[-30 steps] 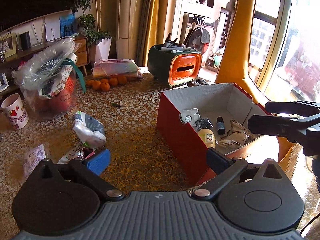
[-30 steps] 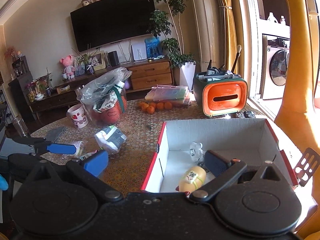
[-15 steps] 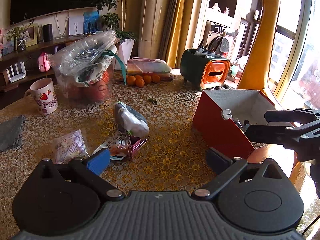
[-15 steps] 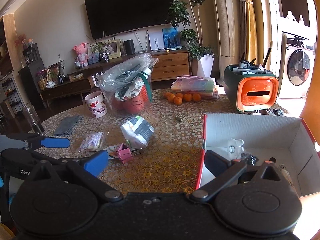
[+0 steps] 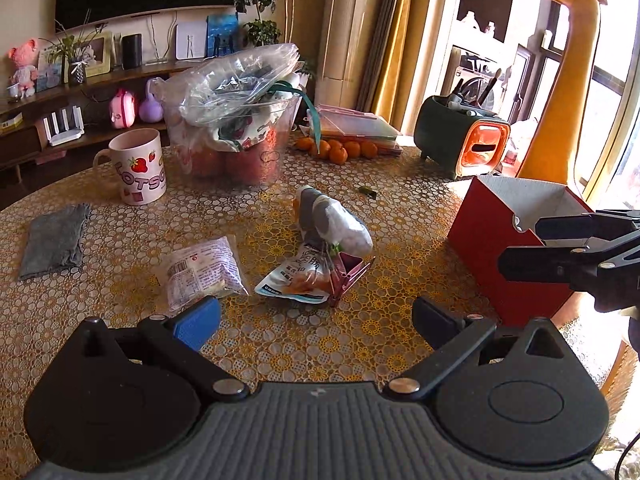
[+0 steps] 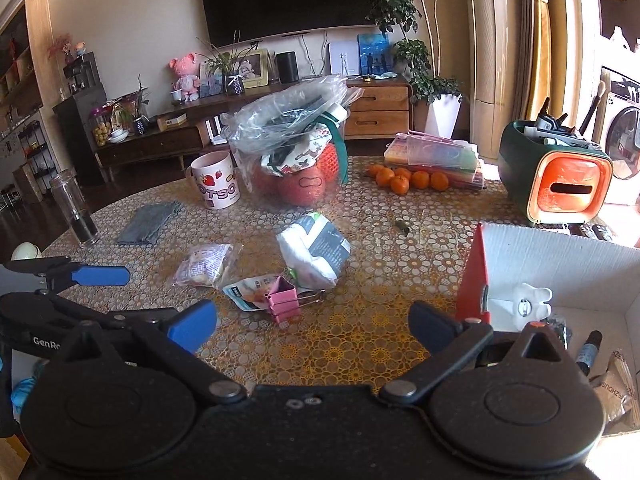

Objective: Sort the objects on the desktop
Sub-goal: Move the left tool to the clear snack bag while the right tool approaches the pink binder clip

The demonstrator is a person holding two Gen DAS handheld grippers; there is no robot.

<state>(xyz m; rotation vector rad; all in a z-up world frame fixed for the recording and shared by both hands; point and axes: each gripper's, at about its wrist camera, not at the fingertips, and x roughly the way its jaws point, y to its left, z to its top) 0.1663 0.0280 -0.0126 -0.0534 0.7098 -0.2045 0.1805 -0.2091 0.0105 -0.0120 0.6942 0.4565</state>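
Both tools (image 5: 316, 318) (image 6: 312, 328) hover level, spread, over table (image 5: 280, 344).

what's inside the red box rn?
In the red box: a white bear-shaped figure, a dark small bottle, a kraft packet. The right gripper covers the near part.

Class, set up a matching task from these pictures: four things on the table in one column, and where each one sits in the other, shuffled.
Things:
1. strawberry mug
2. pink binder clip
3. white bear figure
4. oranges

Places:
A. inside the red box
B. beside the stacked folders
C. on the snack packet
D. left of the clear tub

Pairs: 1-D, 2-C, 3-A, 4-B
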